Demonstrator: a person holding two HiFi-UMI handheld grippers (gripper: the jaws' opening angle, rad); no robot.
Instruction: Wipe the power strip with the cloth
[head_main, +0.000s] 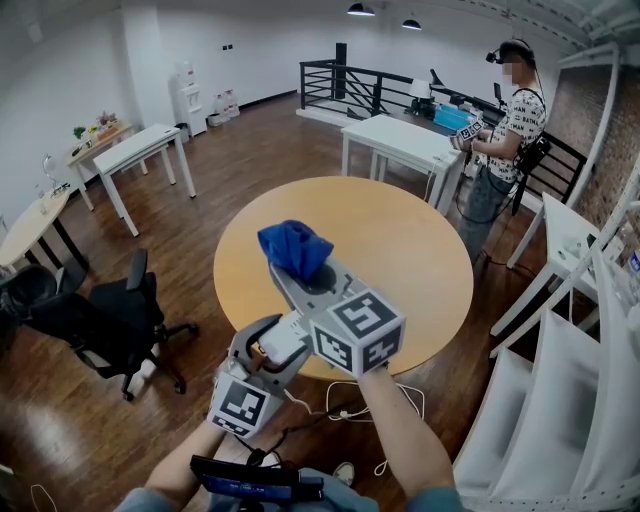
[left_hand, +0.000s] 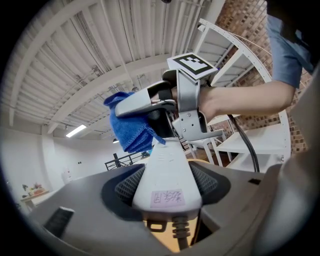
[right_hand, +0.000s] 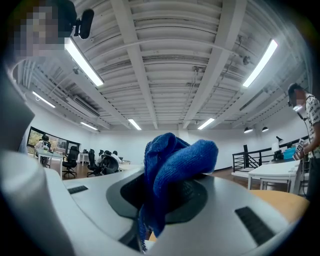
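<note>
The left tongs (head_main: 268, 348) are clamped on the cord end of the white power strip (left_hand: 167, 170), which is held up over the near edge of the round table (head_main: 420, 250). The right tongs (right_hand: 165, 197) pinch a bunched blue cloth (right_hand: 175, 160) at the strip's far end, also above the table.
</note>
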